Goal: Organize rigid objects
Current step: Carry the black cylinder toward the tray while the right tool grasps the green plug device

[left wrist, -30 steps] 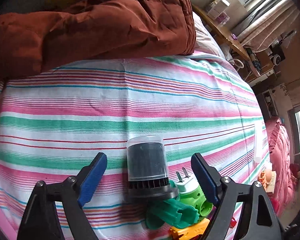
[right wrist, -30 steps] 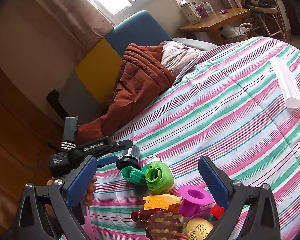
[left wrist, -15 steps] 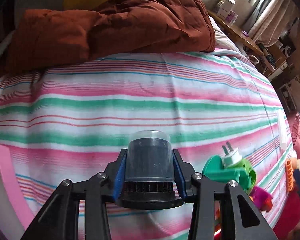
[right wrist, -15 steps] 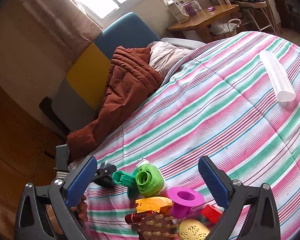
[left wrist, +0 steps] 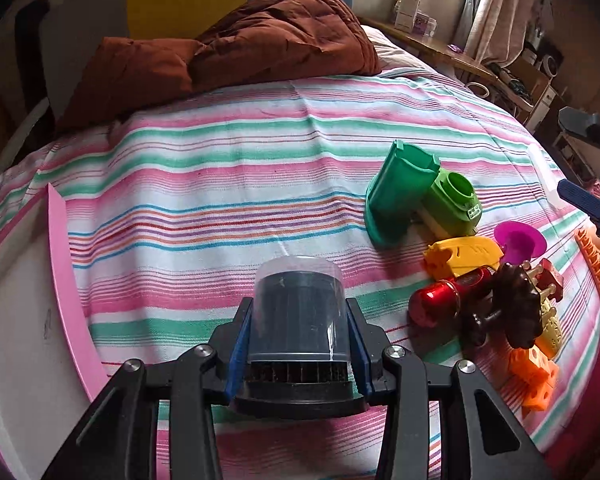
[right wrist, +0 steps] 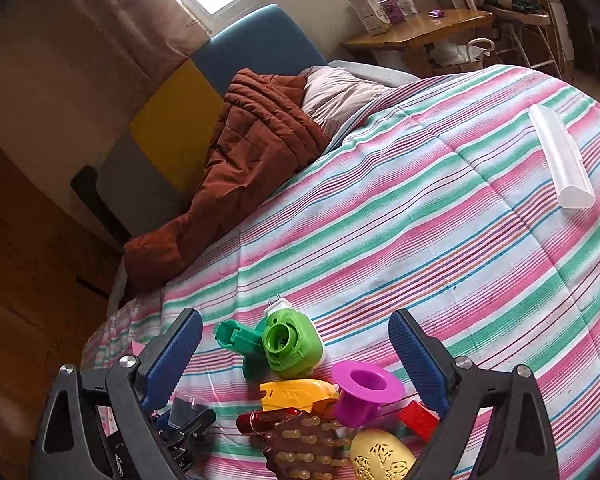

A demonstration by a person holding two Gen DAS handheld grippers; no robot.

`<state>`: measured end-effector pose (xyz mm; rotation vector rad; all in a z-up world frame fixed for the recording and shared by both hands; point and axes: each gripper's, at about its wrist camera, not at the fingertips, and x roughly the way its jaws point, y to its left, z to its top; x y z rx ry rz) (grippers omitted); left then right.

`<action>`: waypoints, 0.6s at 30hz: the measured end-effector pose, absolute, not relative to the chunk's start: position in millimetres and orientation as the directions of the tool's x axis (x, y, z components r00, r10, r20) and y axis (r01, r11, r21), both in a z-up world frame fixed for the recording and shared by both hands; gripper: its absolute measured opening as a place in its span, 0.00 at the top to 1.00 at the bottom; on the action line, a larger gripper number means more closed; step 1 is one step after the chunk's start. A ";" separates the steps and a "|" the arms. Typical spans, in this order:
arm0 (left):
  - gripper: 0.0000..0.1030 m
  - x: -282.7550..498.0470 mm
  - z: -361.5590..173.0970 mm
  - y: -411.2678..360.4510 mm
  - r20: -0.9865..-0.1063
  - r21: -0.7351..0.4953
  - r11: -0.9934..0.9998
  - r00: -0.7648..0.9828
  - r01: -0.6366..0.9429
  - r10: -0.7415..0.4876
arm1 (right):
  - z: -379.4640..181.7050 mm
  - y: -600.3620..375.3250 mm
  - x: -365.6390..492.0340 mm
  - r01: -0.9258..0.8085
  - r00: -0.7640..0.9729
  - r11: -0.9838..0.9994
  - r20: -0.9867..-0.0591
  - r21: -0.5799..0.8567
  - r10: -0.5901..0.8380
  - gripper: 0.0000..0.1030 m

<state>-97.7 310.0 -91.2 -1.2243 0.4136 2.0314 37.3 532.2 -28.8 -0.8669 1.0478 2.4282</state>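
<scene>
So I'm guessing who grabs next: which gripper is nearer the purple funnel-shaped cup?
Right. The right gripper hangs open just above the purple cup, which sits between its fingers. The left gripper is off to the side, shut on the clear-capped black piece.

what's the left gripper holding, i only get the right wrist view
Observer: A black cylinder under a clear cap. The left gripper has just been closing its jaws and its pads now clamp it.
Operator: where could it go on that side
Observer: A pink-rimmed tray lies on the bed, left of that gripper.
Operator: anything in the pile i can't see
Observer: An orange block at the pile's near end.
</scene>
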 end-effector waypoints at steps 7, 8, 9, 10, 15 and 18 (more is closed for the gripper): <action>0.58 -101.7 -92.4 301.8 -0.856 -0.137 -0.693 -0.267 -0.708 0.442 | -34.8 503.4 4.1 -0.458 -0.622 -0.829 -0.782 0.322 0.039 0.30; 0.58 -102.3 -92.6 300.9 -0.856 -0.142 -0.693 -0.265 -0.707 0.445 | -34.4 498.1 -3.6 -0.423 -0.595 -0.865 -0.803 0.271 0.039 0.30; 0.58 -102.5 -92.8 300.6 -0.855 -0.146 -0.695 -0.264 -0.704 0.446 | -35.6 492.9 -11.8 -0.384 -0.565 -0.896 -0.824 0.223 0.038 0.30; 0.58 -102.8 -93.3 300.6 -0.854 -0.150 -0.697 -0.262 -0.702 0.448 | -37.9 489.2 -19.4 -0.351 -0.538 -0.918 -0.842 0.182 0.039 0.30; 0.57 -104.7 -94.7 296.4 -0.849 -0.174 -0.705 -0.258 -0.687 0.461 | -62.5 483.8 -56.7 -0.237 -0.395 -0.970 -0.918 0.056 0.044 0.30; 0.57 -104.5 -95.2 294.9 -0.845 -0.172 -0.706 -0.266 -0.687 0.464 | -82.1 487.1 -74.1 -0.228 -0.336 -0.972 -0.941 0.055 0.026 0.30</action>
